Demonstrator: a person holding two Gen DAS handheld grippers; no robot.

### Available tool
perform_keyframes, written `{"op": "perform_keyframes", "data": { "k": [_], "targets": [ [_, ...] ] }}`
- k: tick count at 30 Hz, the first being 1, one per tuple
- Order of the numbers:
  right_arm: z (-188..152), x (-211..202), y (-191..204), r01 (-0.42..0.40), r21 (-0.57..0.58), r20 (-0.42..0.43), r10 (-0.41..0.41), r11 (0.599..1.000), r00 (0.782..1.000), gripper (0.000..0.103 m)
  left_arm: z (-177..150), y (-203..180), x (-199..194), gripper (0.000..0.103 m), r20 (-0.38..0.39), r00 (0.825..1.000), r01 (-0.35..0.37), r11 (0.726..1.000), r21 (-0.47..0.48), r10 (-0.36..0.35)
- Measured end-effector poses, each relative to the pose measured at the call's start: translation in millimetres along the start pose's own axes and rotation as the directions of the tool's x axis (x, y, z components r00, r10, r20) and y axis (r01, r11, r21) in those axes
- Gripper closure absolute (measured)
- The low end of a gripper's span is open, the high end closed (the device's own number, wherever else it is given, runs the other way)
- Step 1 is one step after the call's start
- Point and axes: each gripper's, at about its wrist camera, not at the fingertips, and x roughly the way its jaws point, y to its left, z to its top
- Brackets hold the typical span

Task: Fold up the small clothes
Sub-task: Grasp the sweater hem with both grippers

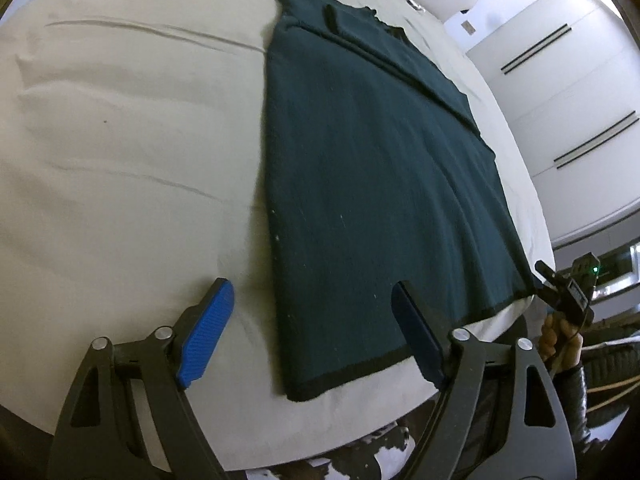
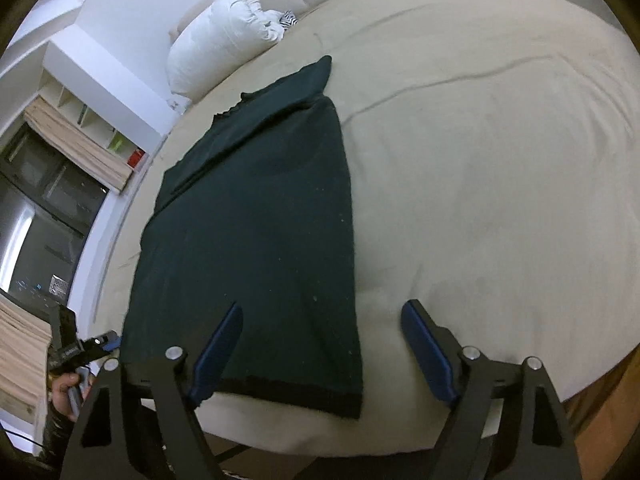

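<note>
Sweater (image 1: 372,184), dark green, lies flat on beige bed sheet (image 1: 120,160), long narrow shape, sides look already folded in, sleeve strip lying along one side. Hem (image 2: 288,394) sits near bed's front edge, collar end far up the bed. Left gripper (image 1: 308,332) has jaws wide apart, hovering over its hem corner, gripping nothing. Right gripper (image 2: 324,352) likewise spread, over the opposite hem corner, nothing held. Likely next step: pinch both hem corners, carry hem up toward collar. To do it well: grab all layers at each corner, lift evenly, keep hem taut and side edges aligned, lay down without dragging sheet wrinkles. Pillow (image 2: 224,36) well apart.
</note>
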Motion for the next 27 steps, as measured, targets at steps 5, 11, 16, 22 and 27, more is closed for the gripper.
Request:
{"op": "perform_keyframes", "data": {
  "k": [5, 11, 16, 22, 27],
  "targets": [
    [-1, -7, -9, -0.028, 0.041, -0.003, 0.029, 0.999, 1.0, 0.021, 4, 6, 6, 0.067, -0.053, 0.998, 0.021, 0.999, -0.044, -0.023],
    [1, -8, -10, -0.016, 0.055, -0.043, 0.019, 0.998, 0.999, 0.024, 15, 6, 19, 0.07, -0.119, 0.989, 0.083, 0.995, -0.062, -0.09],
    [3, -1, -14, 0.007, 0.071, -0.097, 0.0, 0.997, 0.995, 0.029, 12, 5, 23, 0.077, -0.134, 0.983, 0.118, 0.99, -0.082, -0.128],
    [5, 7, -14, -0.001, 0.101, -0.169, 0.018, 0.995, 0.985, 0.049, 8, 4, 26, 0.08, -0.14, 0.979, 0.137, 0.986, -0.092, -0.149],
    [5, 10, -17, -0.019, 0.137, -0.202, 0.046, 0.99, 0.978, 0.051, 6, 9, 30, 0.08, -0.141, 0.976, 0.147, 0.982, -0.121, -0.164]
  ]
}}
